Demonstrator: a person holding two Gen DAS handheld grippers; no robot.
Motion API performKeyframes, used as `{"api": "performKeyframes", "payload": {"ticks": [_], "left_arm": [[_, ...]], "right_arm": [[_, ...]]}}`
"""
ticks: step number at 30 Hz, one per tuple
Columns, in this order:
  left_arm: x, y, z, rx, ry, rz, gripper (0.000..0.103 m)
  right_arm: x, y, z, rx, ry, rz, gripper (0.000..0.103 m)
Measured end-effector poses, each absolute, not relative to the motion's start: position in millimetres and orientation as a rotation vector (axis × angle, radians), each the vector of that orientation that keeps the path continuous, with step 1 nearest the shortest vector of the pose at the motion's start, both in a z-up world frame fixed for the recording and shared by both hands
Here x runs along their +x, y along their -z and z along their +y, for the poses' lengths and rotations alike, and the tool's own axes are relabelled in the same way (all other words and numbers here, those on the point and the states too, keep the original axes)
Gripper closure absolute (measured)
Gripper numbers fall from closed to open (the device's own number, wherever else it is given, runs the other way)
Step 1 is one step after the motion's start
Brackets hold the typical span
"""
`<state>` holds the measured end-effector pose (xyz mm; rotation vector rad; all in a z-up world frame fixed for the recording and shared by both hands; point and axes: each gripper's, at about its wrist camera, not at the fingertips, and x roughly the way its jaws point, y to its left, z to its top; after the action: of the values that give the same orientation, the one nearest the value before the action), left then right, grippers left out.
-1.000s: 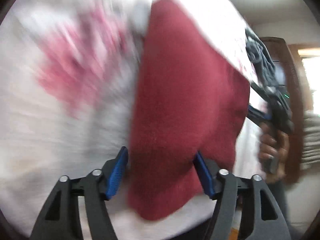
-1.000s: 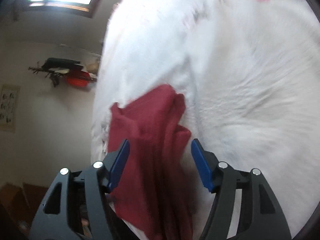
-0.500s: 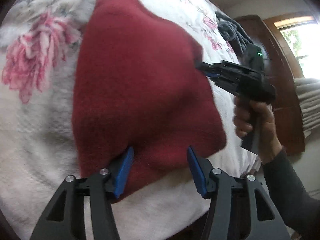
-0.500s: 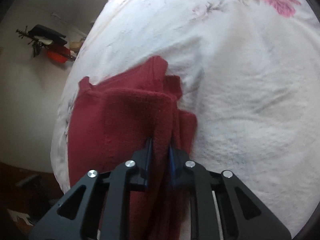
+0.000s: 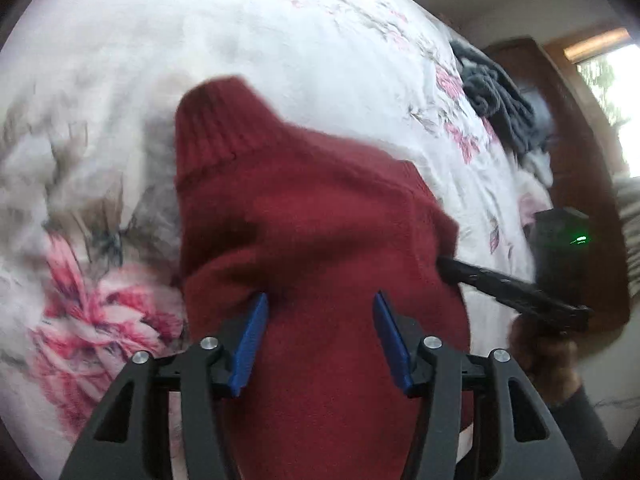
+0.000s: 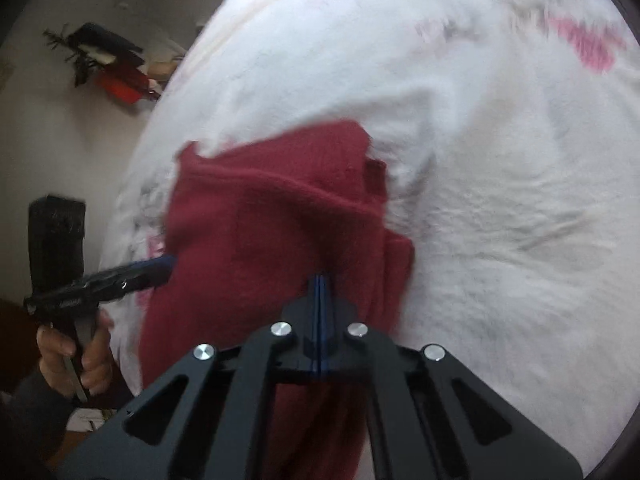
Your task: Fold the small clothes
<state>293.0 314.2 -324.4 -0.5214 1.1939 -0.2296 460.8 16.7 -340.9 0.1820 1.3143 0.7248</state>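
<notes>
A dark red knit garment (image 5: 320, 220) lies rumpled on a white floral bedspread (image 5: 280, 40), its ribbed cuff pointing away. My left gripper (image 5: 320, 320) is open, and its blue pads straddle the garment's near part. In the right wrist view the same garment (image 6: 272, 232) shows a raised fold. My right gripper (image 6: 320, 292) is shut on the fabric at its near edge. From the left wrist view the right gripper (image 5: 444, 266) meets the garment's right edge, held by a hand. The left gripper (image 6: 164, 264) touches the garment's left side.
A dark grey heap of clothes (image 5: 496, 96) lies at the bed's far right, beside brown wooden furniture (image 5: 580, 168). Red and black items (image 6: 116, 72) hang on the wall past the bed's edge. White bedspread (image 6: 500, 200) spreads wide to the right.
The right gripper went from open to shut on a fold of the red garment and stays shut. The left gripper stayed open and moved further over the garment, which has bunched up.
</notes>
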Motion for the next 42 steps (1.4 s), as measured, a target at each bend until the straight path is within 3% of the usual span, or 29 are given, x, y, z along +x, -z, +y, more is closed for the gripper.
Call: {"api": "performKeyframes", "payload": {"ticks": [4, 6, 9, 15, 20, 23, 25, 26, 27, 30, 33, 36, 42], "left_arm": [[251.1, 289.5, 307.2, -0.534, 0.318, 1.101, 0.048], [238.5, 311.4, 301.4, -0.512, 0.298, 1.165, 0.048], [236.4, 339.5, 289.9, -0.475, 0.229, 1.209, 0.049], [185.0, 289.3, 283.5, -0.525, 0.286, 1.108, 0.047], [178.4, 344.0, 273.0, -0.538, 0.206, 1.222, 0.049], [166.9, 319.8, 260.1, -0.493, 0.205, 1.209, 0.048], [148.6, 300.1, 254.7, -0.456, 0.200, 1.190, 0.036], [134.2, 289.7, 251.0, -0.410, 0.159, 1.186, 0.033], [123.2, 283.8, 245.3, -0.375, 0.126, 1.190, 0.029], [73.5, 252.7, 240.1, -0.233, -0.017, 1.173, 0.026], [15.8, 215.5, 233.9, -0.132, -0.128, 1.122, 0.013], [-26.4, 177.7, 226.6, -0.096, -0.223, 1.060, 0.013], [-78.8, 97.2, 217.0, -0.084, -0.207, 0.982, 0.013]], "right_arm": [[406.2, 306.9, 15.3, 0.129, -0.858, 1.287, 0.095], [390.5, 324.7, 20.0, 0.052, -0.846, 1.334, 0.102], [387.4, 352.6, 17.1, 0.007, -0.777, 1.358, 0.103], [350.8, 284.3, 10.6, 0.005, -0.805, 1.242, 0.098], [329.8, 346.3, 16.6, -0.158, -0.709, 1.343, 0.103], [326.4, 324.8, 12.0, -0.081, -0.702, 1.325, 0.103], [314.9, 295.4, -3.2, -0.040, -0.677, 1.275, 0.092], [308.6, 285.4, -10.8, -0.028, -0.653, 1.260, 0.079], [300.9, 275.6, -17.6, -0.022, -0.629, 1.242, 0.058], [268.4, 250.7, -25.1, -0.051, -0.524, 1.185, 0.018], [213.3, 223.3, -32.5, -0.139, -0.374, 1.160, 0.011], [168.8, 206.7, -25.9, -0.223, -0.260, 1.108, 0.004], [93.8, 119.8, -29.9, -0.236, -0.243, 1.020, 0.004]]}}
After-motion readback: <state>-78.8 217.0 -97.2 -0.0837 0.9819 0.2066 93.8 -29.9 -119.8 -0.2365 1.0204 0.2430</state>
